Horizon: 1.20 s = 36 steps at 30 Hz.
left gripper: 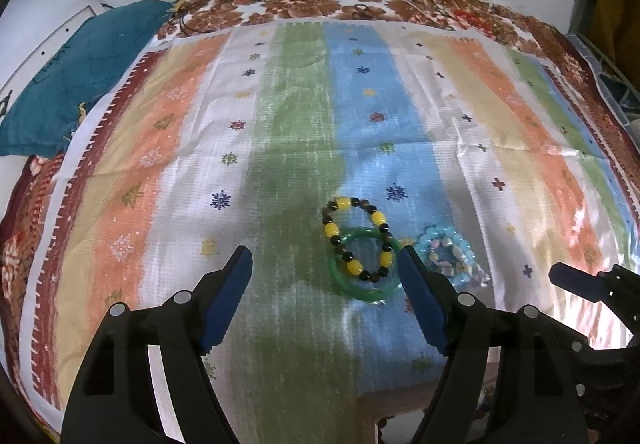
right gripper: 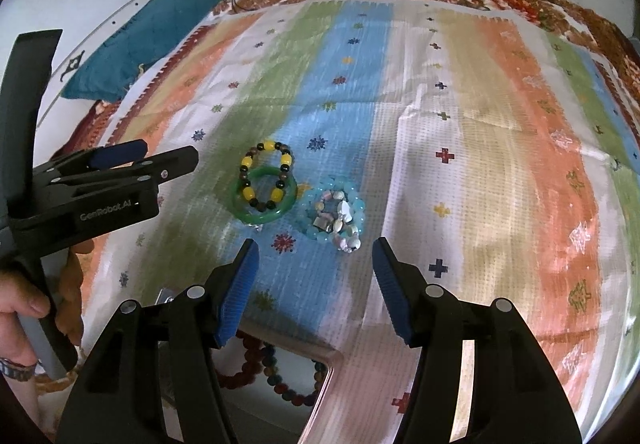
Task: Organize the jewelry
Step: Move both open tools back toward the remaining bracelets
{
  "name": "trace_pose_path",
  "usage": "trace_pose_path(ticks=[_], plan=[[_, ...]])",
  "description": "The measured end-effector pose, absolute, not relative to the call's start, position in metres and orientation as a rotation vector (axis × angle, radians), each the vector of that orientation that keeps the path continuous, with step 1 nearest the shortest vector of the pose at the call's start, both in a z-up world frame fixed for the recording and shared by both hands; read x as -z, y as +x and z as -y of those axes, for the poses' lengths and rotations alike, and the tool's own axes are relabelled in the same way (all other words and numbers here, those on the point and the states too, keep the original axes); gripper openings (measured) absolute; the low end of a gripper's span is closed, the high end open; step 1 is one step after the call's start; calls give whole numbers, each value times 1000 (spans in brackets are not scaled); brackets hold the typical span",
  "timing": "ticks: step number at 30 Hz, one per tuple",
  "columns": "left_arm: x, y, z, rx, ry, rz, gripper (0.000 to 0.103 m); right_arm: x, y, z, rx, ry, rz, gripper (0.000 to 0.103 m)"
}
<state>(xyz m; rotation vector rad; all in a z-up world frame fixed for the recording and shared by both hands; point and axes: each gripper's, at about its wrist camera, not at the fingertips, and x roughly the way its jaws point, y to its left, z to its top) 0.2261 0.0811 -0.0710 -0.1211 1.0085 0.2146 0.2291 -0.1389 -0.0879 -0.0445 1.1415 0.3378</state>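
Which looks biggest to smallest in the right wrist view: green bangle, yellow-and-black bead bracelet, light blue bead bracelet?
1. green bangle, widest ring.
2-3. yellow-and-black bead bracelet and light blue bead bracelet look about alike; I won't rank them. The blue one has shell pieces piled on it, so its outline is unclear.

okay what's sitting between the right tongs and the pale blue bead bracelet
Nothing but bare striped cloth. In the right wrist view, the open right tongs hang just short of the pale blue bead bracelet, with only fabric between.

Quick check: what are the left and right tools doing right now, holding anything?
Left tool: open, holding nothing, fingers either side of the green bangle.
Right tool: open, empty, just short of the pale blue bracelet.
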Motion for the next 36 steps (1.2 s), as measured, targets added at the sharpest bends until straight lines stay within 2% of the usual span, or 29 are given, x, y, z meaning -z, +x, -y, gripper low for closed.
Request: trace_pose_path(ticks=[36], plan=[[132, 282, -110, -188, -248, -1137, 73, 142, 270, 135, -348, -53, -1292, 59]])
